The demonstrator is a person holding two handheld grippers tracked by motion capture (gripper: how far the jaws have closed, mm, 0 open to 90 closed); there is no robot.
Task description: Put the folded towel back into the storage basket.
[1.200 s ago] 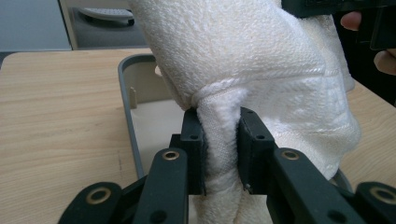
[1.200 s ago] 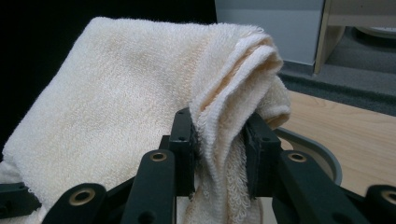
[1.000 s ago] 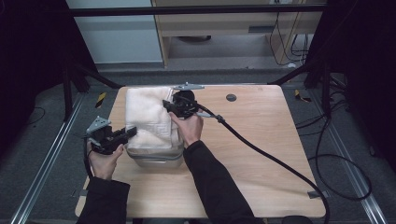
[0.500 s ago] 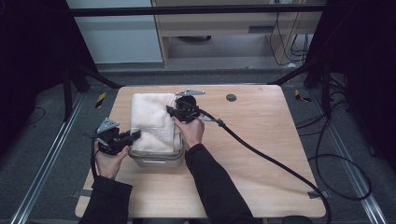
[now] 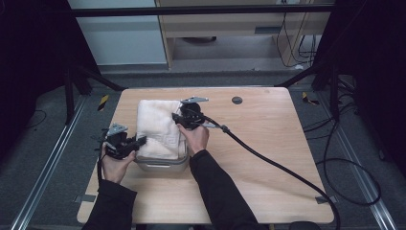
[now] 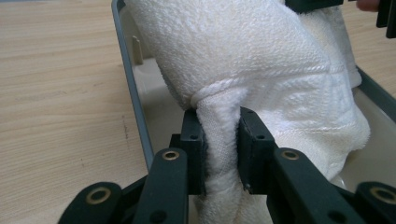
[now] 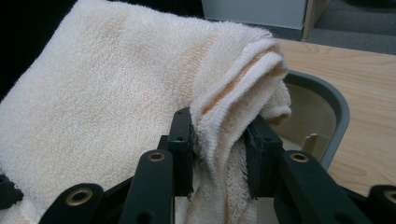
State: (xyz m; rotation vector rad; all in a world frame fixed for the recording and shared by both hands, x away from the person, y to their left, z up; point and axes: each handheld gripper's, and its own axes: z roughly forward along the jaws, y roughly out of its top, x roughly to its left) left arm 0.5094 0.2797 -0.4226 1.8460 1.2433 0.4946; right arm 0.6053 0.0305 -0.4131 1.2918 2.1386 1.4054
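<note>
The towel [image 5: 158, 125] is pinched by the left gripper [image 5: 139, 142] and the right gripper [image 5: 176, 118]. It is partly in the box [image 5: 160, 165]; tucking in is left.

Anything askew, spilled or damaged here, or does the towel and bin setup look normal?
Nothing is spilled or damaged. The one untidy point: the white towel is larger than the grey bin and overhangs its far rim onto the table. The left gripper and right gripper each pinch a bunched fold.
</note>
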